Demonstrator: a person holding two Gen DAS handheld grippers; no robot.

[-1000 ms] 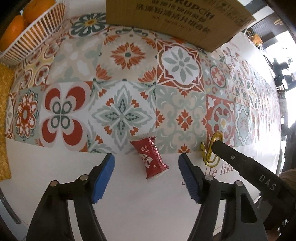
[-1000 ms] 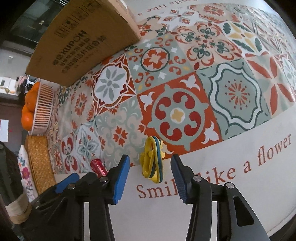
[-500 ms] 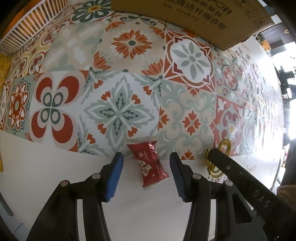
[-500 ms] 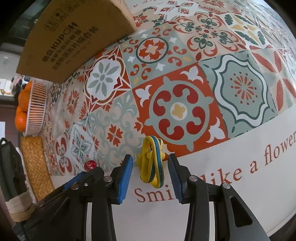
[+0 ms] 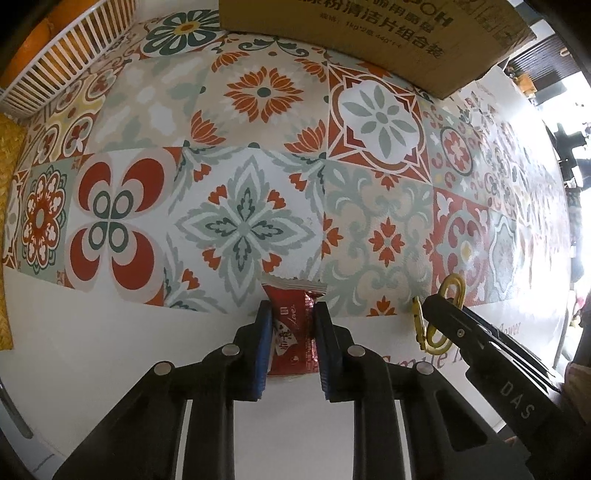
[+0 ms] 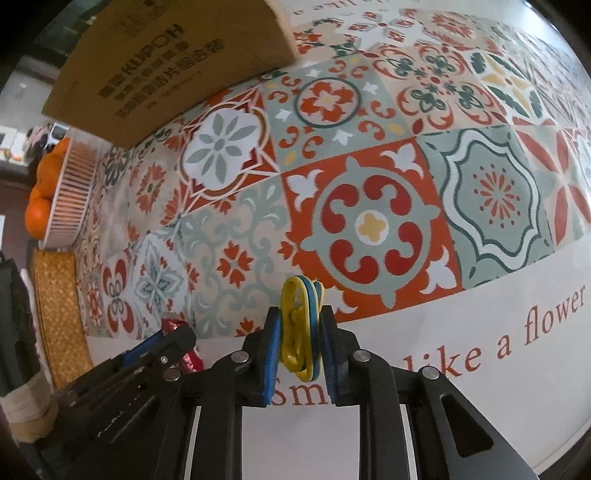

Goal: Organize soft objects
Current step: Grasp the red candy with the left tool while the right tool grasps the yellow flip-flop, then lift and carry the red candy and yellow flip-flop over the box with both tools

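A red snack packet point(image 5: 292, 334) lies on the tablecloth at its white front border. My left gripper point(image 5: 291, 332) is shut on it, blue pads pressing both sides. A yellow and blue soft looped object point(image 6: 300, 328) stands on edge near the printed words. My right gripper point(image 6: 300, 332) is shut on it, pads against both sides. In the left wrist view the looped object point(image 5: 437, 325) shows at right, partly behind the right gripper's finger. In the right wrist view the red packet point(image 6: 177, 328) shows at left, mostly hidden by the left gripper.
A cardboard box point(image 5: 369, 33) stands at the back of the patterned tablecloth point(image 5: 240, 221). A white basket of oranges point(image 6: 66, 195) sits at the far left, a woven yellow mat point(image 6: 59, 314) beside it. The table's front edge is close below both grippers.
Both grippers moved forward around their objects and closed: the left onto the red packet, the right onto the yellow and blue looped object.
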